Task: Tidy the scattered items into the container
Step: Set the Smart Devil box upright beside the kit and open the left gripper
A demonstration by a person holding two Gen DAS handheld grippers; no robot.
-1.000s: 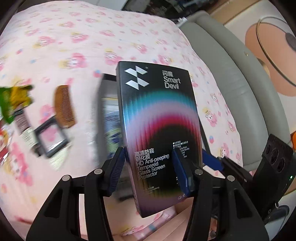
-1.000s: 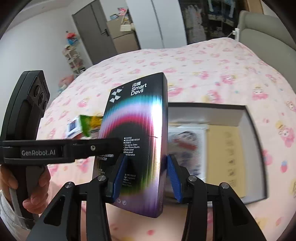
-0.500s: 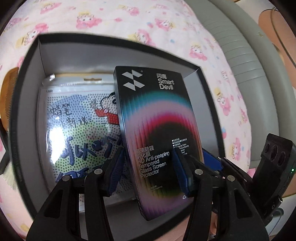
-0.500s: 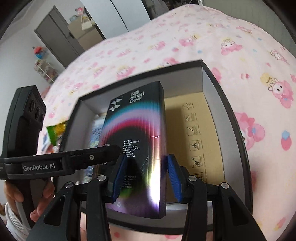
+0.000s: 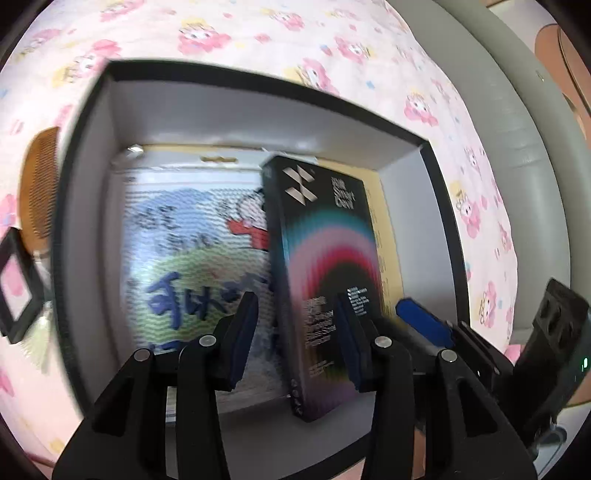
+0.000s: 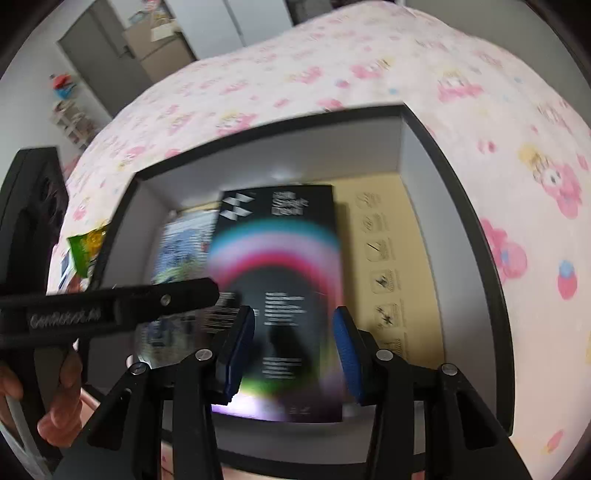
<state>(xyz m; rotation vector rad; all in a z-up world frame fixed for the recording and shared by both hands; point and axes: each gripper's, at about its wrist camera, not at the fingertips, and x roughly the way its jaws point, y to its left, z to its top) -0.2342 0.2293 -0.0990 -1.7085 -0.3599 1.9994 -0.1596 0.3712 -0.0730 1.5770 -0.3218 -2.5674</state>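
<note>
Left hand-held gripper (image 5: pixel 295 310), own wrist view: jaws part-spread, just been closing, nothing pinched. Black screen-protector box (image 5: pixel 325 254) is seen between the pads but deeper, inside the grey open container (image 5: pixel 240 110). Left pad is parted from it by a gap, right pad overlaps its face. Box is laid partly over a cartoon-printed pack (image 5: pixel 192 251), right of centre. Wooden comb (image 5: pixel 38 184) is seen outside on the pink bed sheet (image 5: pixel 258 33), beside the container's left wall

Right wrist view: right hand-held gripper (image 6: pixel 294 321) is held part-spread over the box, which is wider than the gap, so no pinch. Green packet (image 6: pixel 86 247) is seen outside the left wall. Handle of the left hand-held gripper is gripped by a hand (image 6: pixel 55 402)
</note>
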